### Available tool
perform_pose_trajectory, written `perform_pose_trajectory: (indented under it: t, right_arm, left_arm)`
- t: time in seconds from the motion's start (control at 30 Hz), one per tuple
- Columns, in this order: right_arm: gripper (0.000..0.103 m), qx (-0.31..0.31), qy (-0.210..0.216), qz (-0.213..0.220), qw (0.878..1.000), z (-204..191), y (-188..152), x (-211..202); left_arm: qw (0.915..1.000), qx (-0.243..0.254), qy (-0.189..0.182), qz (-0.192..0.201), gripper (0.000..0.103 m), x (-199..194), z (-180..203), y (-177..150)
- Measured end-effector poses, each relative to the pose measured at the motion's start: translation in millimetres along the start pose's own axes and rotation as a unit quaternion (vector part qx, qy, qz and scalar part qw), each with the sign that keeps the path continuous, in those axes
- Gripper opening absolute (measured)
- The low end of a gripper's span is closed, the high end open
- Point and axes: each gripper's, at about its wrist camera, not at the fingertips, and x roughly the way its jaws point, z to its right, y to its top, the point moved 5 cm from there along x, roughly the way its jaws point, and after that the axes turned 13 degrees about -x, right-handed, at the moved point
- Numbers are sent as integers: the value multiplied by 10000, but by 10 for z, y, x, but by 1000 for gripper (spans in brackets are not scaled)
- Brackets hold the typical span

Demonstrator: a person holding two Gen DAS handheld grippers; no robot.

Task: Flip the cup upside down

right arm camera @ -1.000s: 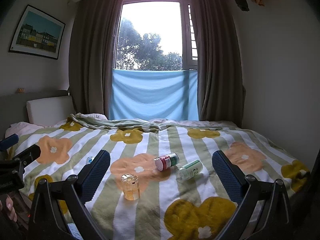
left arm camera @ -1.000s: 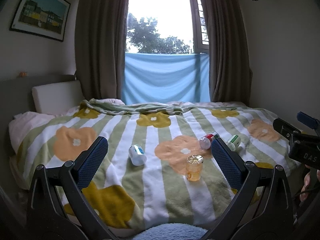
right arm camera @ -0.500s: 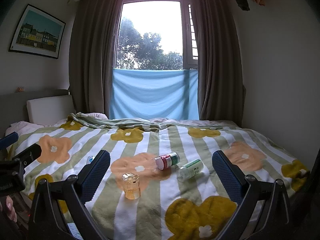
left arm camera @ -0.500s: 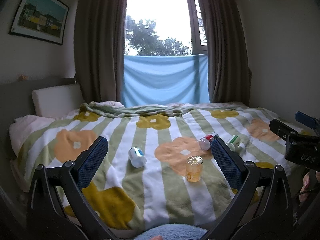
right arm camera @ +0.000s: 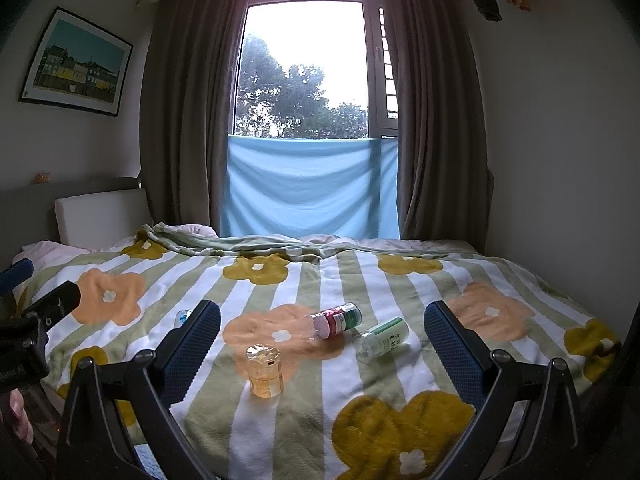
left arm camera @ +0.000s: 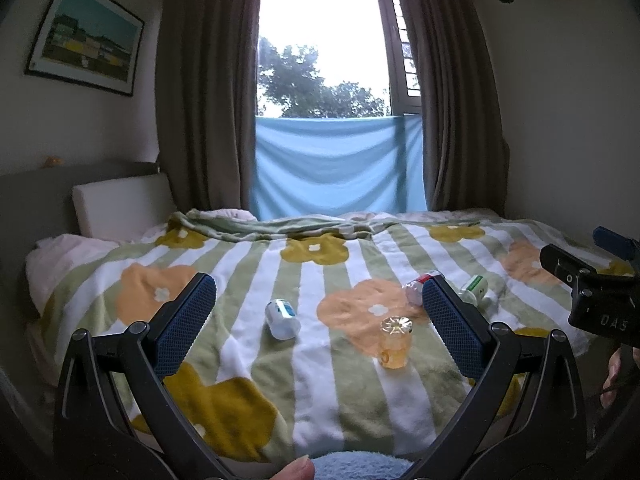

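A small clear amber cup [left arm camera: 395,342] stands on the flowered blanket, its patterned flat end up. It also shows in the right wrist view [right arm camera: 265,370]. My left gripper [left arm camera: 320,320] is open and empty, held back from the bed; the cup is between its fingers in view, nearer the right one. My right gripper [right arm camera: 322,340] is open and empty, also back from the bed; the cup sits just right of its left finger [right arm camera: 192,344]. Each gripper's body shows at the edge of the other's view.
Three bottles lie on their sides on the blanket: a white one with a blue label [left arm camera: 282,318], a red and green one [right arm camera: 336,320], a green and white one [right arm camera: 382,338]. The bed [right arm camera: 520,292] fills the room; wall at right, curtains and window behind.
Both views have tilted up slightly, so the bed and cup sit lower in frame. The cup and bottles have not moved. Both grippers stay open.
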Motion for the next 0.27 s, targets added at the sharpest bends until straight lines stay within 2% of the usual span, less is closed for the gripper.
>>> perform_pose_trajectory:
  t: [0.27]
  right_arm:
    - [102, 3, 13, -7, 10000, -4, 3, -1]
  left_arm:
    - [9999, -98, -39, 53, 103, 8, -7, -10]
